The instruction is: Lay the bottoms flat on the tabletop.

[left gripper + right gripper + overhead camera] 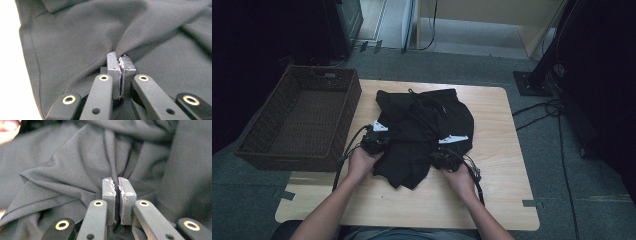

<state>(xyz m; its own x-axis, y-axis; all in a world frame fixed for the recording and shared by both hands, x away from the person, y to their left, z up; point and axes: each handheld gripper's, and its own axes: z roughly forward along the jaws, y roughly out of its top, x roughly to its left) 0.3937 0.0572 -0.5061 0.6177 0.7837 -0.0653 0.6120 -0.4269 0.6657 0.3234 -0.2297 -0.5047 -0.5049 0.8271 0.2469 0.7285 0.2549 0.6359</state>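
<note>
Garment: a black garment (424, 132) lies crumpled on the wooden bench (507, 170), just right of the wicker basket (302, 117), bunched into folds with a lobe of cloth hanging toward the person's edge.
Left gripper: the left gripper (374, 140) sits at the garment's side nearest the basket, held in the person's left hand (362, 160).
Left fingers: in the left gripper view the left gripper (121, 65) has its fingers (113, 72) pressed together on a pinched ridge of the dark cloth; folds fan out from the pinch, and a stitched hem runs down the side of that view.
Right gripper: the right gripper (444, 157) is at the garment's near edge, farther from the basket than the left one, held in the right hand (459, 177).
Right fingers: in the right gripper view the right gripper (117, 185) has its fingers (108, 195) drawn almost together, with a narrow slit between them; a vertical pleat of cloth runs down into that slit and is clamped there.
Basket: dark brown wicker, rectangular, its long side against the bench's left edge.
Cables: a black cable (346, 150) trails from the left gripper toward the basket side.
</note>
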